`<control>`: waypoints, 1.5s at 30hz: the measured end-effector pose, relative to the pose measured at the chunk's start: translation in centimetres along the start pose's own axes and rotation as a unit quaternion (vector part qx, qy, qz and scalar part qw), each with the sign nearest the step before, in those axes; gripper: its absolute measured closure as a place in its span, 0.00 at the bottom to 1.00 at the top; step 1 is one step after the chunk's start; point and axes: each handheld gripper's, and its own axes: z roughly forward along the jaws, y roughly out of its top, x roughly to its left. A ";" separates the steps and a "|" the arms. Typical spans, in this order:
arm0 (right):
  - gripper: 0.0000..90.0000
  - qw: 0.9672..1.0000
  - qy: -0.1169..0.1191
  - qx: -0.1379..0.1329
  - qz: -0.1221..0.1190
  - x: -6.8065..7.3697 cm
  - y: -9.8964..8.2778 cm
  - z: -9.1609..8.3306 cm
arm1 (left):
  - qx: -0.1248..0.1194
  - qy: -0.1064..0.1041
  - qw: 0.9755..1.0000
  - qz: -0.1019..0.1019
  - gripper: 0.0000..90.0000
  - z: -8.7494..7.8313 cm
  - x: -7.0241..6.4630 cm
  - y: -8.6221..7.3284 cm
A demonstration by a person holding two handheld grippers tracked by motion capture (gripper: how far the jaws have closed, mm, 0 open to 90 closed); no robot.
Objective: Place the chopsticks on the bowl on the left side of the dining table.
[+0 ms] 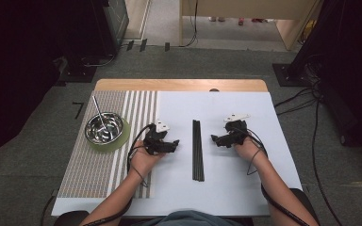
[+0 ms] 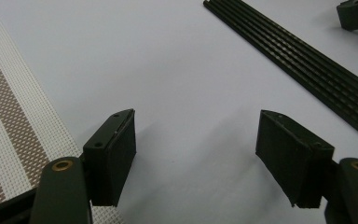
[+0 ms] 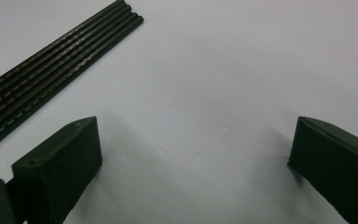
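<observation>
left gripper [image 1: 175, 143] and right gripper [image 1: 214, 139] fingers open, empty, flanking black chopsticks [image 1: 197, 149]

Your forearms enter from the bottom of the high view and angle up toward mid-frame. Your left hand [image 1: 143, 157] sits left of centre, holding the left gripper [image 1: 173, 143] pointed toward the right of frame; jaws apart, nothing between the pads. Your right hand [image 1: 247, 148] sits right of centre; the right gripper [image 1: 215, 139] points left, jaws wide apart, nothing between them.
</observation>
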 end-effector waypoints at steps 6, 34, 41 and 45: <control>0.02 1.000 0.000 0.000 0.000 0.0 0.0 0.0 | 0.003 -0.003 1.000 0.009 0.35 0.1 -0.6 0.2; 0.01 1.000 -0.001 0.002 0.004 0.1 0.0 0.0 | -0.004 -0.024 1.000 -0.010 0.40 0.4 -3.8 0.7; 0.01 1.000 -0.002 0.002 0.004 0.1 0.0 0.1 | -0.011 -0.035 0.999 -0.019 0.43 0.5 -4.5 0.6; 0.01 1.000 -0.002 0.002 0.004 0.1 0.0 0.1 | -0.013 -0.037 0.999 -0.017 0.42 0.7 -4.9 0.6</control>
